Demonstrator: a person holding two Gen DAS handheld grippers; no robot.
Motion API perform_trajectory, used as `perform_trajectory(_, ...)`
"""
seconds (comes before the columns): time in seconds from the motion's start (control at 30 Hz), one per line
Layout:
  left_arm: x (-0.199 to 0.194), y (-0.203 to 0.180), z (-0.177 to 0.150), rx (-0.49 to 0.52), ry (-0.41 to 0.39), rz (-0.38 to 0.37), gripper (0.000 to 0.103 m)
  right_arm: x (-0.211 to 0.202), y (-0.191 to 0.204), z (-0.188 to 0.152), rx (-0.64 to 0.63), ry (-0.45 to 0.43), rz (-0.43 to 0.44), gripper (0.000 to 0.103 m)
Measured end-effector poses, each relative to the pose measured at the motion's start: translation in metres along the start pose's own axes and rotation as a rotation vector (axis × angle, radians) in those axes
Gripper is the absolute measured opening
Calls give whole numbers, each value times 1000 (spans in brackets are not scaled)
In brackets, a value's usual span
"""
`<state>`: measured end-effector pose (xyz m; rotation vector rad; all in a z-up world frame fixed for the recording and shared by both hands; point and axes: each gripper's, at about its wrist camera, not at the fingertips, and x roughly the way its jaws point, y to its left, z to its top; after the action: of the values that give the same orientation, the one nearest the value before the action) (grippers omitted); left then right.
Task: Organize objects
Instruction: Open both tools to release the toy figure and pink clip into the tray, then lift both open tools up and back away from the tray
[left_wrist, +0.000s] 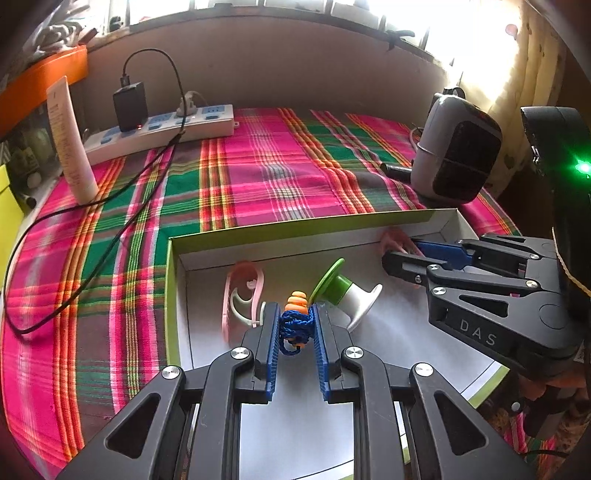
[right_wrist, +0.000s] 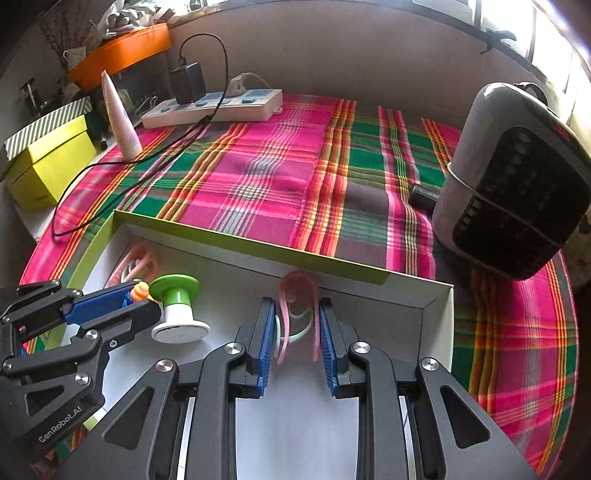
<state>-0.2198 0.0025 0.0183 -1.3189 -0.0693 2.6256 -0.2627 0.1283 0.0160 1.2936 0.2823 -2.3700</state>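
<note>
both claws are over the box (left_wrist: 173, 295) to drop things in: left claw (left_wrist: 295, 325) pinches earplugs (left_wrist: 295, 321), right claw (right_wrist: 297, 325) pinches a pink clip (right_wrist: 295, 295).

Clutter on a plaid-covered table under a bright window

A pink, green and orange plaid cloth (right_wrist: 280, 173) covers the table. At its far edge lies a white power strip (right_wrist: 218, 107) with blue sockets, a black charger (right_wrist: 190, 83) plugged into it upright, its black cable (left_wrist: 92, 258) looping across the cloth. A pale tube (right_wrist: 122, 118) stands on its cap just left of the strip. A grey and black fan heater (right_wrist: 513, 177) sits at the right. A yellow-green box (right_wrist: 48, 162) and an orange shelf (right_wrist: 122, 51) lie beyond the left edge.
</note>
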Motion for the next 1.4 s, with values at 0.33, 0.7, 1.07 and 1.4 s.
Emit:
perform_trajectory(0.33, 3, -3, -1, 9, 6, 1, 16, 1, 0, 1, 17, 2, 12, 24)
perform_trajectory(0.7, 5, -3, -1, 13, 11, -1, 18, 1, 0, 1, 28, 3, 10, 25)
perform_trajectory(1.07, -3, -5, -1, 17, -5, 4, 32, -3, 1, -1, 29, -3, 14, 32)
perform_trajectory(1.4, -15, -4, -4, 6, -14, 10, 35, -11, 5, -5, 23, -17, 13, 40)
